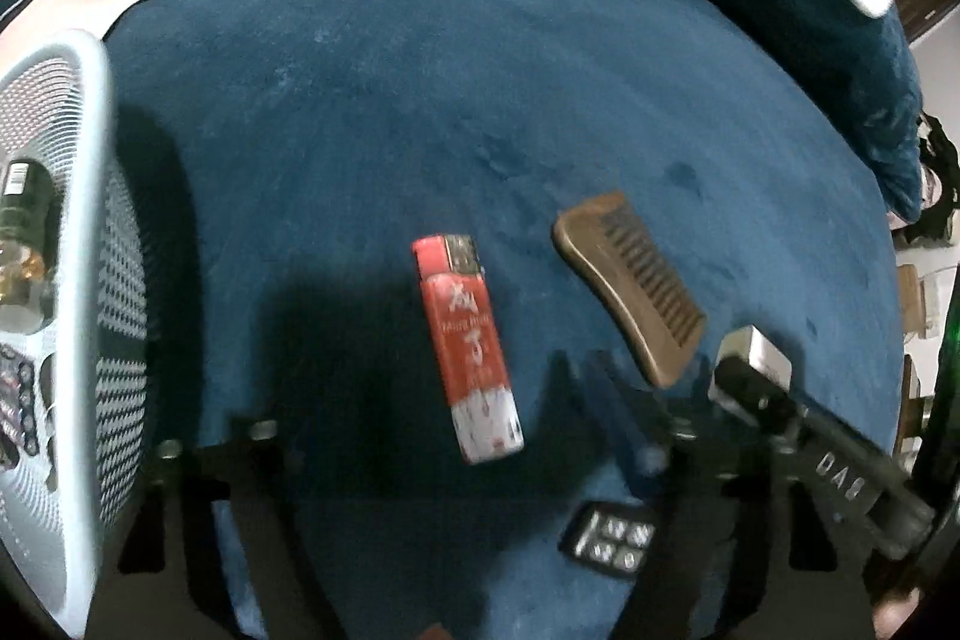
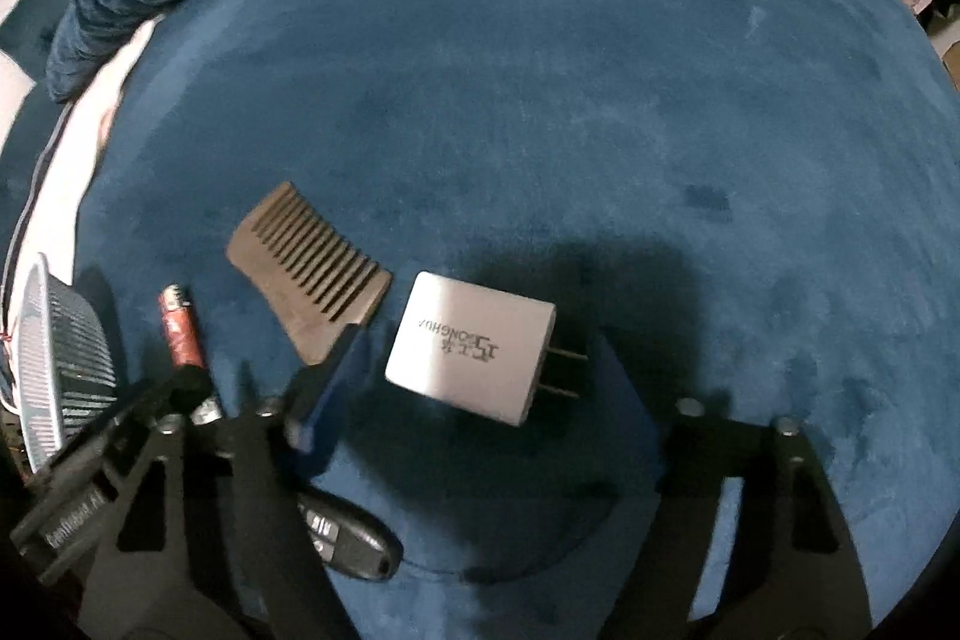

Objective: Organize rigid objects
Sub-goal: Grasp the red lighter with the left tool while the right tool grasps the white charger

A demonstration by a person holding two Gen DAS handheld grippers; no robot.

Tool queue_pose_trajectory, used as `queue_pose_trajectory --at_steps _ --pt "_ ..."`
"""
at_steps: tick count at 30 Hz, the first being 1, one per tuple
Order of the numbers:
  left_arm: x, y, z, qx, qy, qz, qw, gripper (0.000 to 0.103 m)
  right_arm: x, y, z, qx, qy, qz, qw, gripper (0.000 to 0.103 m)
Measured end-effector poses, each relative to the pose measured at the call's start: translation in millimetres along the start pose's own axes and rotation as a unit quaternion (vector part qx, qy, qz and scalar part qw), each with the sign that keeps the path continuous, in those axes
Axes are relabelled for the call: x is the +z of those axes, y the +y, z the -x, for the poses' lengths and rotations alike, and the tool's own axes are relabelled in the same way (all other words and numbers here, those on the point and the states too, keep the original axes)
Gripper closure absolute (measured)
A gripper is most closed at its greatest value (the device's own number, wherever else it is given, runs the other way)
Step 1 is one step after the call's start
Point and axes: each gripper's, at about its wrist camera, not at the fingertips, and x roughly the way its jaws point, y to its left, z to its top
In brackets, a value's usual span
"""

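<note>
A red lighter (image 1: pixel 469 346) lies on the blue velvet surface, between the wide-open fingers of my left gripper (image 1: pixel 456 436). A brown wooden comb (image 1: pixel 630 286) lies to its right; it also shows in the right wrist view (image 2: pixel 309 268). A white plug adapter (image 2: pixel 471 346) lies between the open fingers of my right gripper (image 2: pixel 474 394), prongs pointing right. A black key fob (image 2: pixel 351 535) lies close under the right gripper's left finger, and shows in the left view (image 1: pixel 609 538). The lighter shows at left in the right view (image 2: pixel 180 328).
A pale blue mesh basket (image 1: pixel 90 280) stands at the left, holding a dark bottle and a remote; its rim shows in the right view (image 2: pixel 39 358). Blue plush cushions bound the far side. The right gripper's body (image 1: pixel 840 448) is beside the comb.
</note>
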Motion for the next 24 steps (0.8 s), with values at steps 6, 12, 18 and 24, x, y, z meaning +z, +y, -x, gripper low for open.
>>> queue_pose_trajectory --at_steps 6,12,18,24 --pt "5 4 -7 -0.006 0.015 -0.019 0.9997 0.081 -11 -3 2 -0.004 -0.007 0.026 1.000 0.035" --pt "-12 6 6 -0.010 0.039 -0.063 0.9972 0.081 -38 -16 20 0.014 -0.007 0.023 1.000 0.036" --pt "-44 6 21 -0.006 0.050 -0.086 0.9951 0.081 -75 -25 42 0.024 -0.005 0.026 0.999 0.036" --pt "-72 12 31 -0.004 0.063 -0.092 0.9937 0.081 -113 -32 57 0.018 0.002 0.040 0.999 0.035"
